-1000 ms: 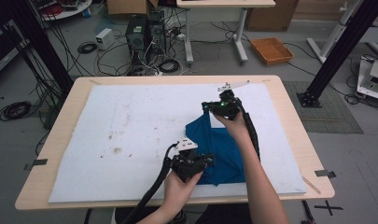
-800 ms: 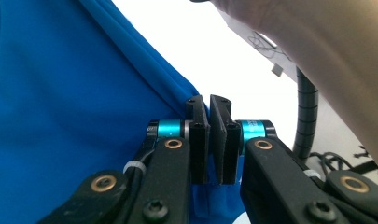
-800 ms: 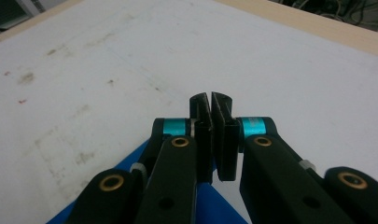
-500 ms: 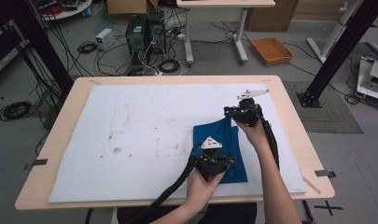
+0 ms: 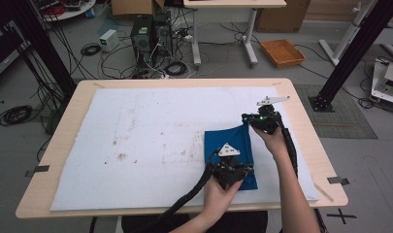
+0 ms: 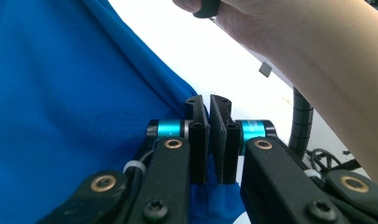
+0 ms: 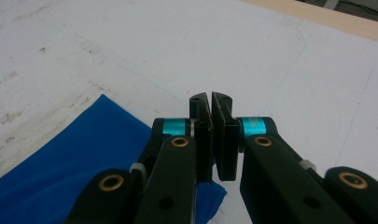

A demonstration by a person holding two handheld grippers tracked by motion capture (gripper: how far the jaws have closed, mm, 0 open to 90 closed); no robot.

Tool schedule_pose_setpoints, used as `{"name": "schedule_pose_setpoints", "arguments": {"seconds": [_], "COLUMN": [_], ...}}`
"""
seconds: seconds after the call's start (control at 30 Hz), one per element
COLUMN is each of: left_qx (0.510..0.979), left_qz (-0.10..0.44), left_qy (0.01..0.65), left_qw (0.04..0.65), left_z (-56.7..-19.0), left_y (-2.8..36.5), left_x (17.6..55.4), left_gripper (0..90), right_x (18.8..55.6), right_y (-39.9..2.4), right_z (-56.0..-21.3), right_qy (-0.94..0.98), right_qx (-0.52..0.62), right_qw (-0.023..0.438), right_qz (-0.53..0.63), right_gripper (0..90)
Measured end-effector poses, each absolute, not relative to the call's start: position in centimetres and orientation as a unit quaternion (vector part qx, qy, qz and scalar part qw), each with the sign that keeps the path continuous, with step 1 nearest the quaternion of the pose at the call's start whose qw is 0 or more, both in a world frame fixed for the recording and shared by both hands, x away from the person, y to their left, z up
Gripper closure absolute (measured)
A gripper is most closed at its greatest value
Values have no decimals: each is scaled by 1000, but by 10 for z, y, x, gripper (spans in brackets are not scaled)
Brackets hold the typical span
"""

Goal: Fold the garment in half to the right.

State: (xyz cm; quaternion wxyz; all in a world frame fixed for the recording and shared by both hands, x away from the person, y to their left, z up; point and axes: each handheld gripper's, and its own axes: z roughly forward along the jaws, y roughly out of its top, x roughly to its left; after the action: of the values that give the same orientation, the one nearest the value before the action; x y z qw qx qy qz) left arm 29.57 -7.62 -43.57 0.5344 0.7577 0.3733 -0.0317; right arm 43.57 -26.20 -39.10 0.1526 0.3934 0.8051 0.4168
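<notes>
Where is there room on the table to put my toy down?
The white mat is bare between its left edge and the blue cloth. The strip behind the cloth is free too. It is crowded at the right, where the left tool and right tool pinch the cloth.

A plain deep-blue cloth (image 5: 230, 150), no pattern, lies beneath and beside the black fingers (image 6: 199, 135) of the left gripper (image 6: 210, 140), whose barrels behind the fingers are turquoise. Past the fingertips spreads a white mat (image 5: 150, 141) with brownish specks, on a pale wooden table (image 5: 301, 111).
</notes>
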Motion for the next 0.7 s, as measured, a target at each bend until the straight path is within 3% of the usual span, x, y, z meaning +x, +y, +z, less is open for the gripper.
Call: {"name": "schedule_pose_setpoints", "arguments": {"seconds": [0.23,0.33,0.4,0.47,0.7], "left_qx": [761,760,757,754,732], "left_qz": [-37,-49,-63,-49,34], "left_qy": [380,376,362,356,370], "left_qw": [524,528,540,550,571], "left_z": [-441,-442,-441,-436,-406], "left_y": [-79,-82,-81,-76,-29], "left_x": [298,297,296,294,314], "left_gripper": [853,785,654,586,544], "right_x": [437,439,440,440,410], "right_y": [-261,-257,-256,-258,-282], "right_z": [-395,-401,-404,-403,-390], "right_qy": [814,826,828,822,768], "right_qx": [400,398,402,409,440], "right_qw": [156,164,173,173,181], "right_qz": [392,363,351,355,429], "right_gripper": [875,862,752,736,580]}}
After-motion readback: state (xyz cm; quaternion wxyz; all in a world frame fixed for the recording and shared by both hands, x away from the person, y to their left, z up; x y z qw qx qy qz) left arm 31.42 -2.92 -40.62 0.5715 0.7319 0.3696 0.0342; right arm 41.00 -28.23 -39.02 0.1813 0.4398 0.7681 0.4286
